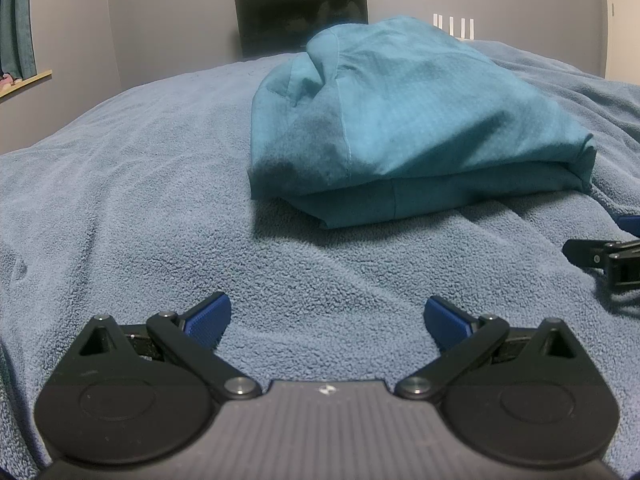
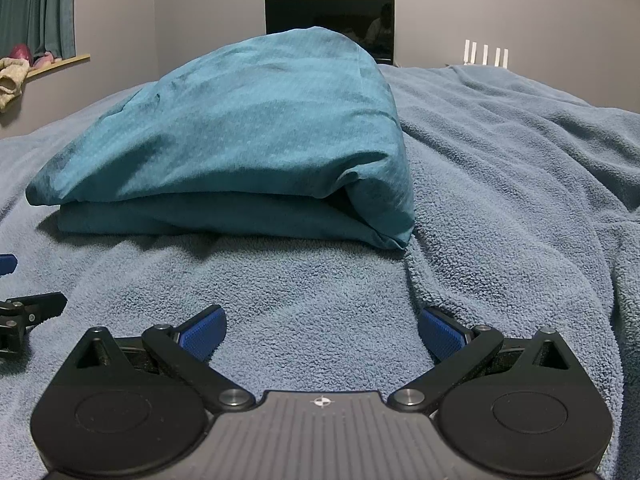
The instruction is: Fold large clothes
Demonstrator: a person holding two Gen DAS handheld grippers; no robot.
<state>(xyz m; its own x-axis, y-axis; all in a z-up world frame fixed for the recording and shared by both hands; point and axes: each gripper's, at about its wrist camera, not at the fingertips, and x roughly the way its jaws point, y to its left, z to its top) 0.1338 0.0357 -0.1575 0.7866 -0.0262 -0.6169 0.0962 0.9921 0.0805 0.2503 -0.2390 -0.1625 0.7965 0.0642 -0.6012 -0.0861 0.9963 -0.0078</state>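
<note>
A teal garment (image 1: 400, 120) lies folded in a thick stack on the blue fleece blanket (image 1: 140, 200); it also shows in the right wrist view (image 2: 240, 144). My left gripper (image 1: 327, 316) is open and empty, low over the blanket, short of the garment's near edge. My right gripper (image 2: 322, 326) is open and empty, also short of the garment. The right gripper shows at the right edge of the left wrist view (image 1: 608, 258), and the left gripper at the left edge of the right wrist view (image 2: 24, 312).
A dark screen (image 1: 300, 14) stands against the grey wall behind the bed. A white router with antennas (image 2: 486, 54) sits at the back right. A curtain (image 2: 40, 8) and a wooden sill with soft items (image 2: 24, 64) are at the left. The blanket is rumpled at the right (image 2: 540, 160).
</note>
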